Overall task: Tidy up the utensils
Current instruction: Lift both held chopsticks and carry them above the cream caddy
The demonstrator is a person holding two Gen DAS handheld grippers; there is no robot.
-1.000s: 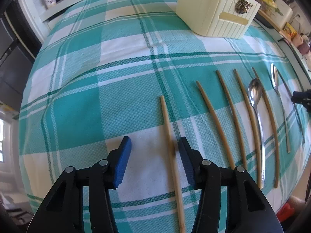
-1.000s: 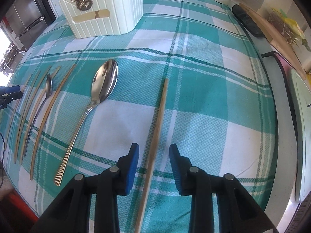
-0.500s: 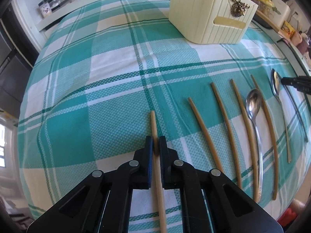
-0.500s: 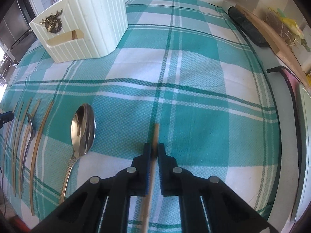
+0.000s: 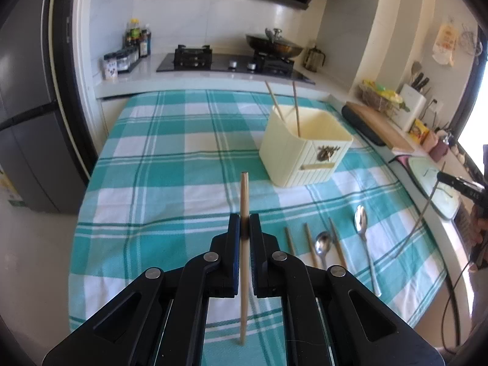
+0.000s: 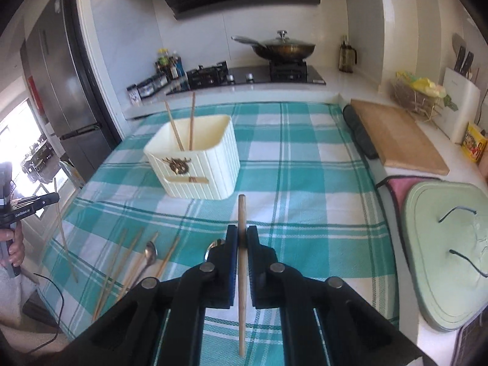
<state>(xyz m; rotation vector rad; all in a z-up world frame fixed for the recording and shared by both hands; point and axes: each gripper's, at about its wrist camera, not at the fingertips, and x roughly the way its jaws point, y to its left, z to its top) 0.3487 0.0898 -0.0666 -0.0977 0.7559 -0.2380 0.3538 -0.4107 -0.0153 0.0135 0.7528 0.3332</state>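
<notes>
My left gripper point(image 5: 244, 224) is shut on a wooden chopstick point(image 5: 243, 201) and holds it above the checked cloth. My right gripper point(image 6: 242, 236) is shut on another wooden chopstick point(image 6: 242, 213), also lifted. A cream utensil holder point(image 5: 305, 149) stands on the cloth with two chopsticks point(image 5: 294, 109) in it; it also shows in the right wrist view point(image 6: 198, 164). Several chopsticks point(image 5: 309, 244) and two spoons point(image 5: 363, 228) lie in a row on the cloth, also seen in the right wrist view point(image 6: 131, 256).
The teal checked cloth point(image 5: 170, 164) covers the table. A wooden board point(image 6: 393, 137) and a green tray point(image 6: 448, 244) sit on the right counter. A stove with a pan point(image 6: 283, 48) is behind. A fridge point(image 5: 27, 122) stands at left.
Both grippers closed on their chopsticks on the cloth, then lifted them and tilted up, so the views now look across the kitchen.
</notes>
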